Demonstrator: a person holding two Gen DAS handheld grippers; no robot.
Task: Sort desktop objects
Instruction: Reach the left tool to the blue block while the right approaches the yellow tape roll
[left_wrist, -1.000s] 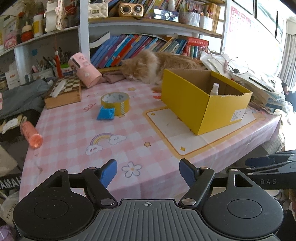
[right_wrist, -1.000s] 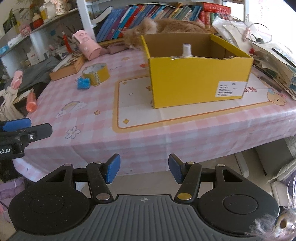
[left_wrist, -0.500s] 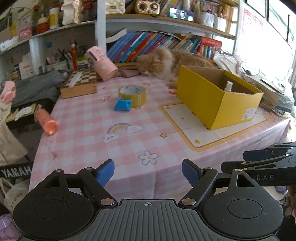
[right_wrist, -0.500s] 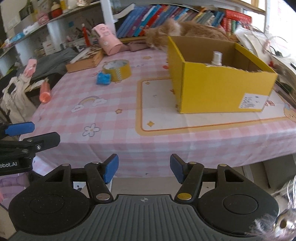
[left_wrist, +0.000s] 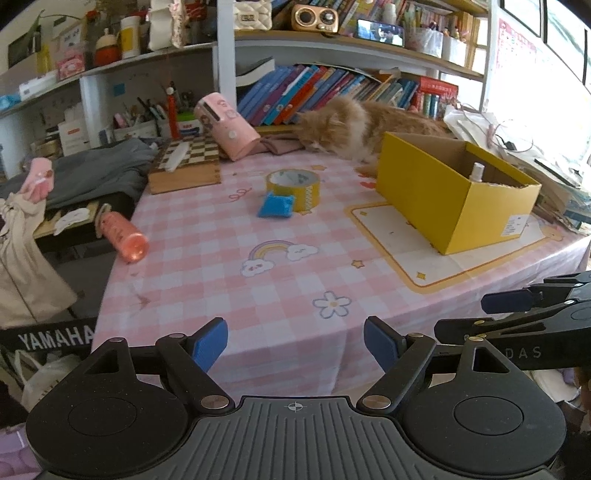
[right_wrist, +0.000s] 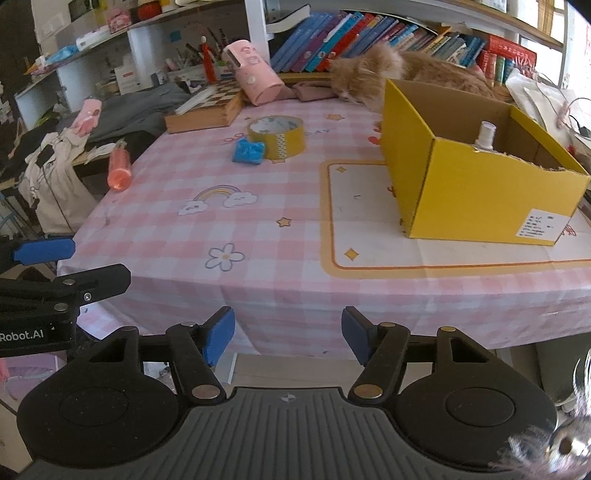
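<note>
Tape roll (left_wrist: 293, 188) and blue pouch (left_wrist: 275, 206), touching, toward the table's (left_wrist: 207, 280) far edge; orange bottle (left_wrist: 122, 236) lying at its left edge; yellow box (left_wrist: 454, 199) at the right edge. Tape: light, stiff, best pinched across the wall. Pouch: soft, probably light. Bottle: prone to rolling, best taken mid-body. Left gripper (left_wrist: 295, 341) and right gripper (right_wrist: 288, 336) empty, jaws wide, just been opening. Versus earlier: both further back, more table showing.

Your left gripper (left_wrist: 295, 341) and right gripper (right_wrist: 288, 334) draw back from the table (left_wrist: 221, 280), both jaws just opening wider, empty.
</note>
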